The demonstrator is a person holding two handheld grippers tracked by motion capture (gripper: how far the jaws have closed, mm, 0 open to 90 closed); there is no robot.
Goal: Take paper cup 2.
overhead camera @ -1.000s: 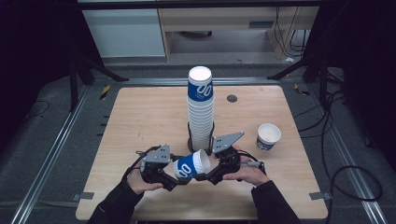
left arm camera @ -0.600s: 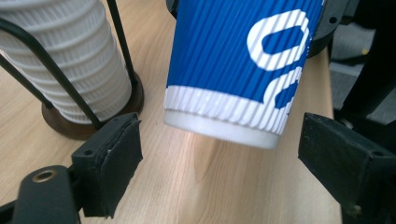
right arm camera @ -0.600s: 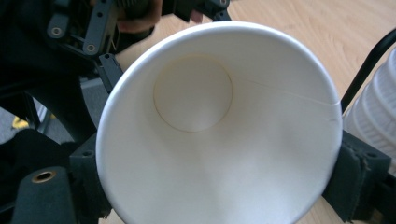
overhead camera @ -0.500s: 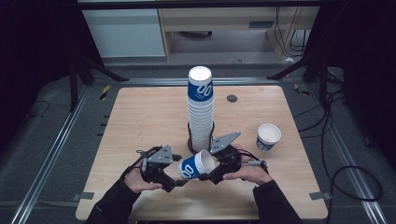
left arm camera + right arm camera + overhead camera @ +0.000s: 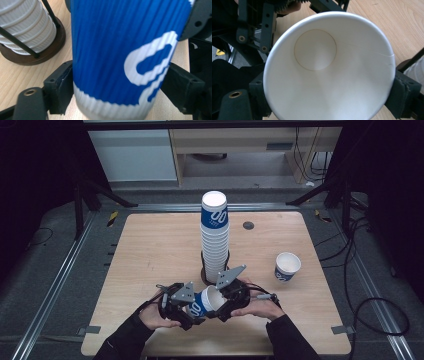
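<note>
A blue ribbed paper cup (image 5: 200, 305) with a white logo hangs on its side just above the table's front, between both grippers. My left gripper (image 5: 191, 310) reaches in from the left; its jaws have just been closing, and its pads (image 5: 62, 85) now touch both sides of the cup (image 5: 112, 45) near the white base band. My right gripper (image 5: 225, 301) is shut on the cup's mouth end. In the right gripper view I look into the white inside of the cup (image 5: 324, 75), and the rim is slightly creased at the right pad (image 5: 402, 92).
A tall stack of the same cups (image 5: 215, 235) stands in a round wire holder (image 5: 205, 276) at the table's centre, just behind the grippers. One loose cup (image 5: 287, 266) stands upright at the right. The wooden table (image 5: 150, 250) ends in metal rails and dark floor.
The cup's open mouth has tipped up towards the high view. The left gripper let go, slid a little along the cup and closed on it again. The right hand stayed put.
</note>
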